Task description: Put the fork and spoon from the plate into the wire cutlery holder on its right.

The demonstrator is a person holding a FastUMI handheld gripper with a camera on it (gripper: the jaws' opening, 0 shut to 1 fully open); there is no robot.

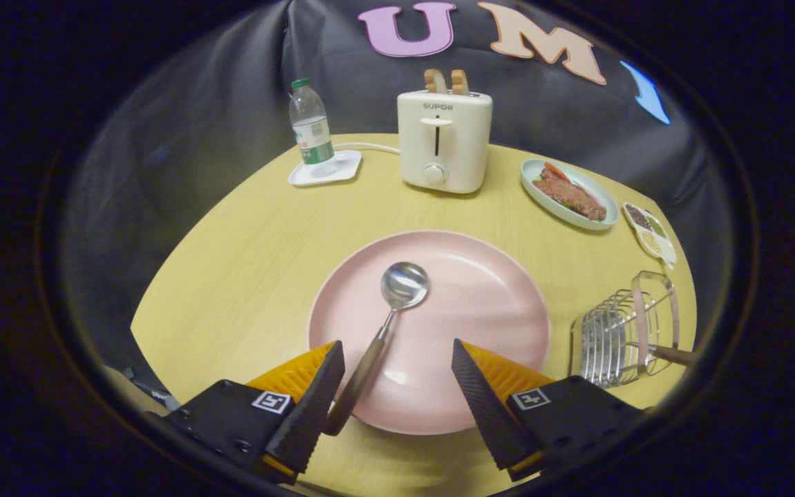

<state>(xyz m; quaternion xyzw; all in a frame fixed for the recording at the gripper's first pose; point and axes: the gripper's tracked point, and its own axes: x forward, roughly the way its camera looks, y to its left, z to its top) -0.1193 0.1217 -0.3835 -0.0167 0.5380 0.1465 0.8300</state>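
A round pink plate sits in the middle of a pale wooden desk. On it lies a spoon, bowl toward the centre of the frame, its dark handle running down and left over the plate's near rim.

The tongs fill the bottom of the frame, spread wide and holding nothing. The spoon's handle lies just beside the left finger, apparently touching it or nearly so, while the right finger is well apart from it.

At the lower right of the frame stands the wire cutlery holder, with what looks like a brown handle poking from it; this may be the fork, which is not on the plate.

Along the top of the frame are a water bottle, a toaster with bread in it, and a dish of food.

Likely risks: because the handle sits off-centre, closing could nudge it sideways or make it swivel. A grip on the handle's end could let the heavy bowl droop and catch the holder's wires. The light holder might tip.
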